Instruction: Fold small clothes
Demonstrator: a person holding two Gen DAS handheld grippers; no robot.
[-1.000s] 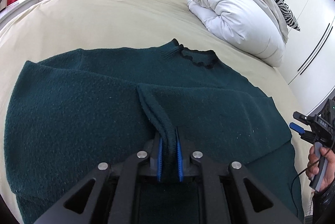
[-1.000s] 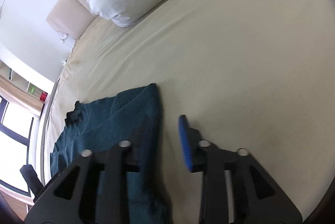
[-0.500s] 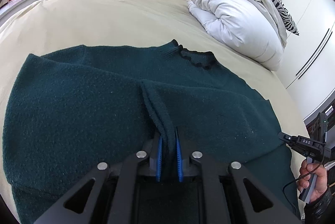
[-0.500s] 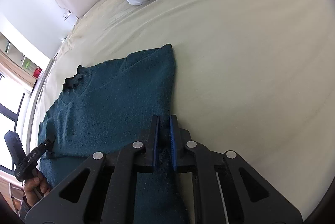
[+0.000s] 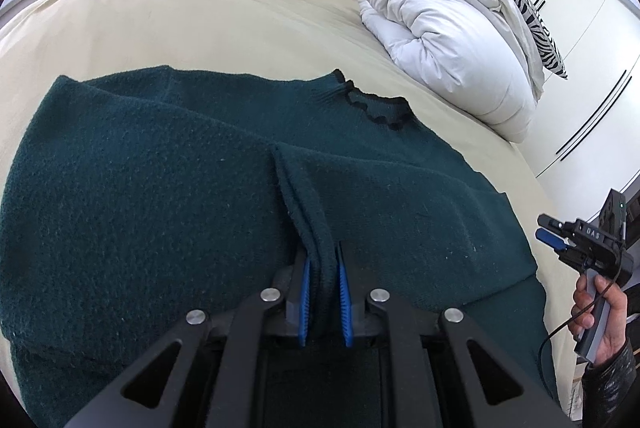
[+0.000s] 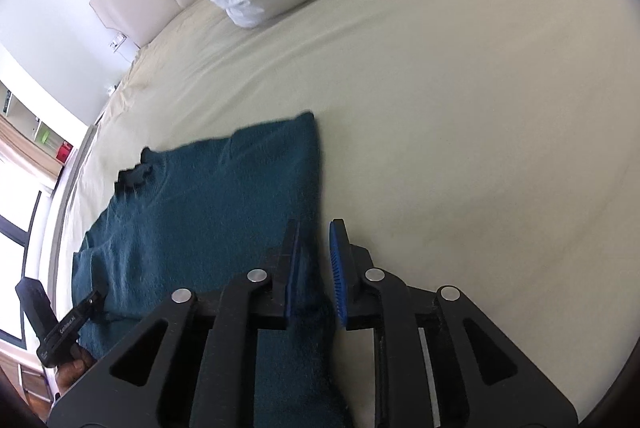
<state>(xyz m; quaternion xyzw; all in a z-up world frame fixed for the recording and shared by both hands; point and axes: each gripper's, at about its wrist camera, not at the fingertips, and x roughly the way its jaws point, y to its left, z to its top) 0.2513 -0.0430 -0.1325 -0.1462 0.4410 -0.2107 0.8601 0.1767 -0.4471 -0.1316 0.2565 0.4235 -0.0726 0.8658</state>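
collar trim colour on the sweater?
Black ruffled collar trim on the dark teal knit sweater; clearest in the left wrist view.

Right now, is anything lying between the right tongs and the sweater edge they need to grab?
Nothing visible. The right tongs are open and straddle the green sweater's edge on the bed. The left tongs already pinch a fold.

Green sweater, spread out on the bed

A dark teal-green knit sweater [image 5: 160, 195] lies mostly flat on the cream bed [image 5: 200, 19], its black-trimmed ruffled collar [image 5: 376, 107] towards the headboard end. A raised ridge of fabric [image 5: 308, 211] runs up the middle, pinched into a fold, and one side is already folded over the body. Seen from the right, its straight side edge [image 6: 316, 163] lies along bare sheet.
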